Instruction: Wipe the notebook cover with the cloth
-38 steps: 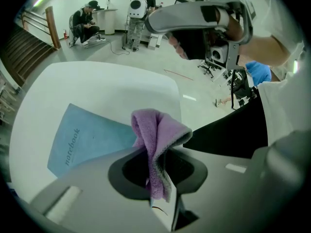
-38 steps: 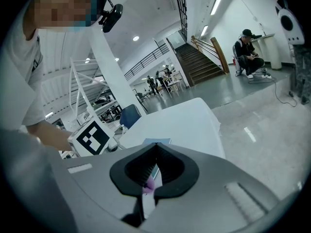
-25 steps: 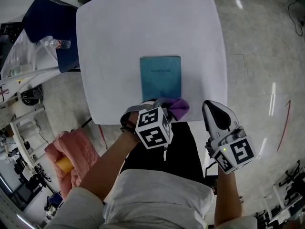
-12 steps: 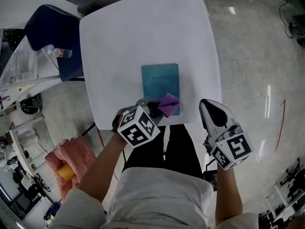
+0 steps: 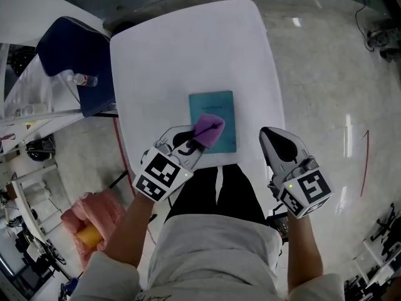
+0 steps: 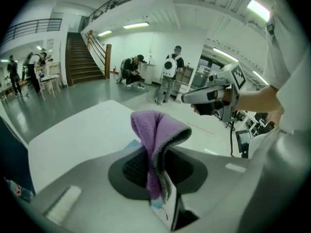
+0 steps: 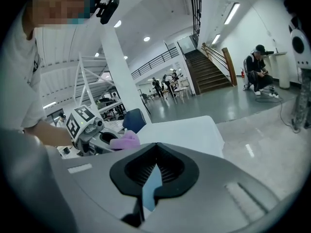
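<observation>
Cloth (image 5: 208,128) — now farther up the notebook cover (image 5: 219,105)

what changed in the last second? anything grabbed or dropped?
The left gripper, jaws shut on the purple cloth, carried it away from the person, from the table's near edge onto the notebook cover. Nothing was taken hold of or let go. The notebook kept its place on the table; the right gripper stayed by the near right corner, jaws together, empty.

Near corner of notebook (image 5: 216,102) behind cloth (image 5: 208,128); cover print illegible.
</observation>
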Demonstrator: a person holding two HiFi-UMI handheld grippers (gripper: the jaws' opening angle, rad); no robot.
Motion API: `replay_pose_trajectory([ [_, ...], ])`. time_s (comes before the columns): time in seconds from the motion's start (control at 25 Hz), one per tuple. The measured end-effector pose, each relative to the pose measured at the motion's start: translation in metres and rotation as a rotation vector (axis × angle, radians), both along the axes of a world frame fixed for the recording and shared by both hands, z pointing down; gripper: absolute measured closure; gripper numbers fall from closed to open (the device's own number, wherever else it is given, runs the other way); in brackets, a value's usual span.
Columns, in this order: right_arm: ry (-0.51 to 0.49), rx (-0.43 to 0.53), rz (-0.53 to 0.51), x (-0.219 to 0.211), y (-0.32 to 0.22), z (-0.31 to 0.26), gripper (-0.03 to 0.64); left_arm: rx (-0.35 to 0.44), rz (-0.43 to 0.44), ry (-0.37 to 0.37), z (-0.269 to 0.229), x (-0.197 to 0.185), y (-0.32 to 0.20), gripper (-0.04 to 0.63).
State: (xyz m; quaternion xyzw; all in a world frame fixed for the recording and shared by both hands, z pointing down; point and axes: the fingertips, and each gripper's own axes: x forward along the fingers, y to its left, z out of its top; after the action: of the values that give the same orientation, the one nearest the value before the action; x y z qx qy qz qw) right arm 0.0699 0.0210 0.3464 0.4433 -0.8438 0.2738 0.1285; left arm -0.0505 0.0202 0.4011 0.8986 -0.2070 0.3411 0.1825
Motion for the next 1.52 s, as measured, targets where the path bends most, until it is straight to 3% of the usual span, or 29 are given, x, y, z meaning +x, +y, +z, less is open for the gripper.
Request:
replay_pose_trajectory([
  [0.28,0.02,0.034,-0.007,-0.006,0.0,-0.029,0.603,0.087,-0.141,0.11,-0.049,-0.022,-0.01,0.518],
  [0.8,0.019,0.073,-0.054,-0.02,0.006,-0.077,0.603,0.179,-0.272,0.26,-0.118,-0.037,-0.01,0.518],
  [1.52,0.004,0.124,-0.111,-0.04,0.002,-0.11,0.603,0.248,-0.349,0.305,-0.156,-0.06,-0.005,0.517],
])
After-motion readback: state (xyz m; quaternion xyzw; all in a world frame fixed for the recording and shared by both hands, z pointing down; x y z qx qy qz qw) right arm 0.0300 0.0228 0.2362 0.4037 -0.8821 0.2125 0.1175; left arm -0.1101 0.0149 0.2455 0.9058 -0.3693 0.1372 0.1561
